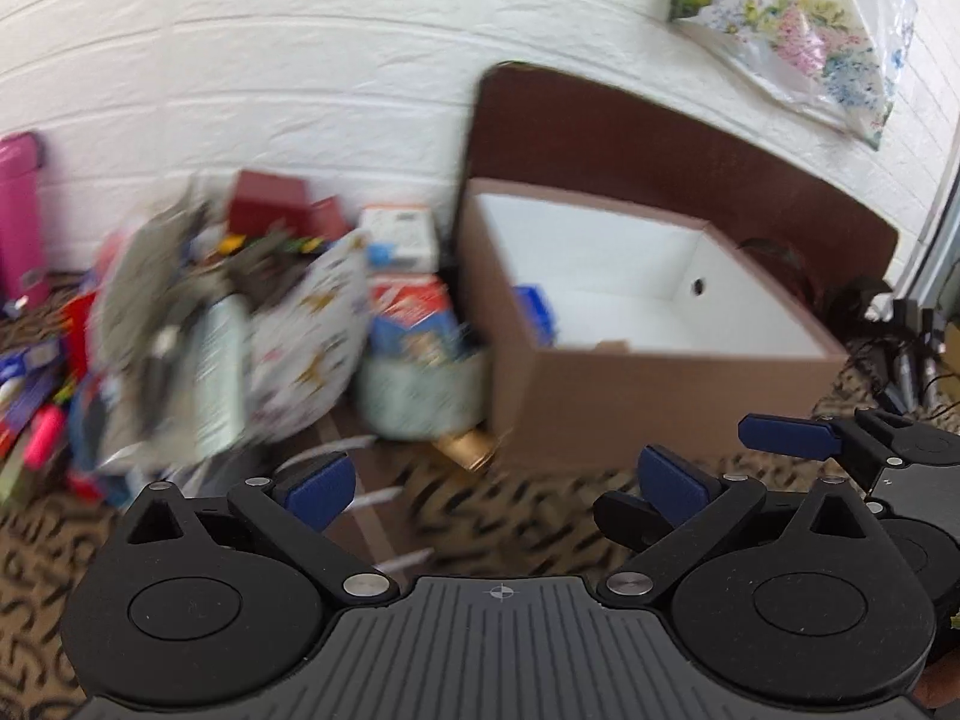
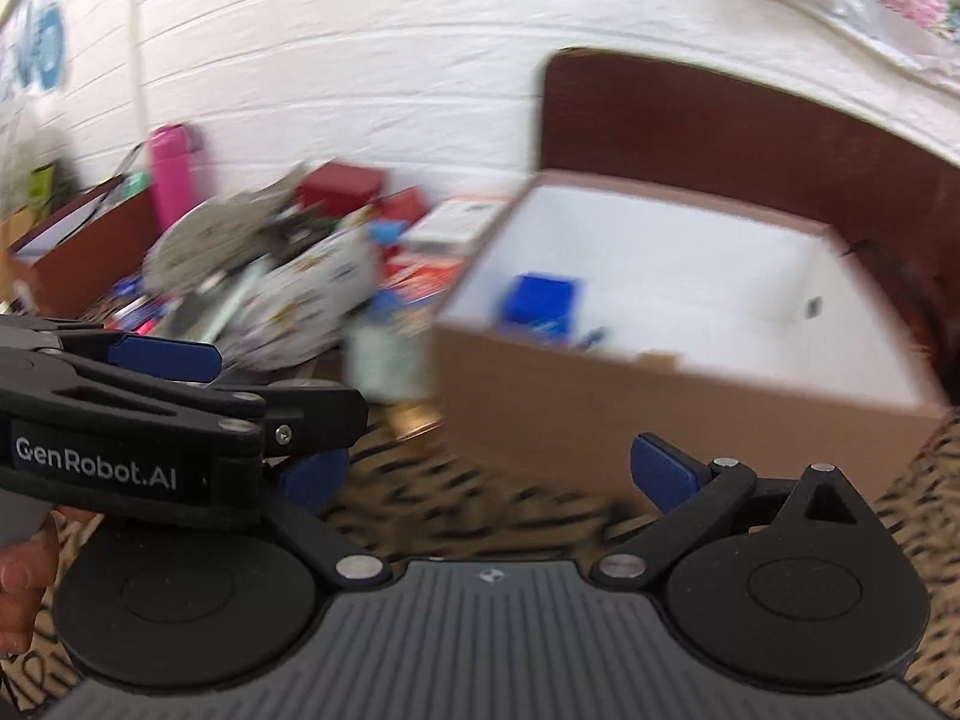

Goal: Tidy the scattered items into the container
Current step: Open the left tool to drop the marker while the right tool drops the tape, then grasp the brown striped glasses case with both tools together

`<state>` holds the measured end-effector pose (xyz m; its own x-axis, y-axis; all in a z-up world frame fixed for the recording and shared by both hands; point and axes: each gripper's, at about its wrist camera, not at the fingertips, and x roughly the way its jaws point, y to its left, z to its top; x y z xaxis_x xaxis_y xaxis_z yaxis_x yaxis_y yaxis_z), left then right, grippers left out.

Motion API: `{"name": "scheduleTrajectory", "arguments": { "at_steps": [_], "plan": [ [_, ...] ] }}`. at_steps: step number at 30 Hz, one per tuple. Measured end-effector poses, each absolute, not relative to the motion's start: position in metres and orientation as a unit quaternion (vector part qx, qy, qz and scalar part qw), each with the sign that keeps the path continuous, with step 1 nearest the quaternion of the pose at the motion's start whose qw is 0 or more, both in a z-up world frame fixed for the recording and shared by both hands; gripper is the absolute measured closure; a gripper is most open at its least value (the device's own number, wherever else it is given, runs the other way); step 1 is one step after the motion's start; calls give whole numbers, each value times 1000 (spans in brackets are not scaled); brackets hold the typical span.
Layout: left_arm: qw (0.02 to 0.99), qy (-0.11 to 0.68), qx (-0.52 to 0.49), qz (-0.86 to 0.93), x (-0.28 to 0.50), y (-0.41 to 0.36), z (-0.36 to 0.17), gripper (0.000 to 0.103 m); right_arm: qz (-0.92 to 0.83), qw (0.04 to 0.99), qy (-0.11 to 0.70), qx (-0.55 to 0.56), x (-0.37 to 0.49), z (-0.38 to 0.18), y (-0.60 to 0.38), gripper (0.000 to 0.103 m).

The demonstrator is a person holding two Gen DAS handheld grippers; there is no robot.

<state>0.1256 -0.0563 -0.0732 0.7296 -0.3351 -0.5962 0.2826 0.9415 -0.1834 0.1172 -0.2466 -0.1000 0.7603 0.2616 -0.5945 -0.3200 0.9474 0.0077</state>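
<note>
Brown cardboard, white inside, makes up the container (image 1: 654, 402), an open box sitting ahead and to the right of the left gripper (image 1: 498, 483), whose blue-padded jaws stand wide apart with nothing between them. Inside the box, near its left wall, lies a blue item (image 2: 543, 300). The right gripper (image 2: 489, 477) is likewise spread wide and empty, the box directly ahead and to its right. Ahead and to the left of both pairs of jaws, just beside the box's left wall, lies the heap of scattered items (image 1: 240, 336): red boxes, a patterned white pouch, a pale bottle, pens, all blurred. Everything rests on a leopard-print cloth (image 1: 528, 516). A pink bottle (image 2: 168, 174) stands far left against the white brick wall (image 1: 270, 60). The two grippers sit side by side, close together.
</note>
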Motion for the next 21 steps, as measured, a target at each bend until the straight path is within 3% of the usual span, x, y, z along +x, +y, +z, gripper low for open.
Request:
{"name": "scheduleTrajectory", "arguments": {
  "at_steps": [7,13,21],
  "plan": [
    [923,364,-31,-119,102,13,-112,0,195,917,348,-22,92,-149,-181,3],
    [916,379,-50,-121,109,33,-121,9,184,916,355,-39,95,-160,-165,3],
    [903,393,-45,-168,155,7,-123,15,182,920,338,-84,110,-174,-151,16]
  ]
}}
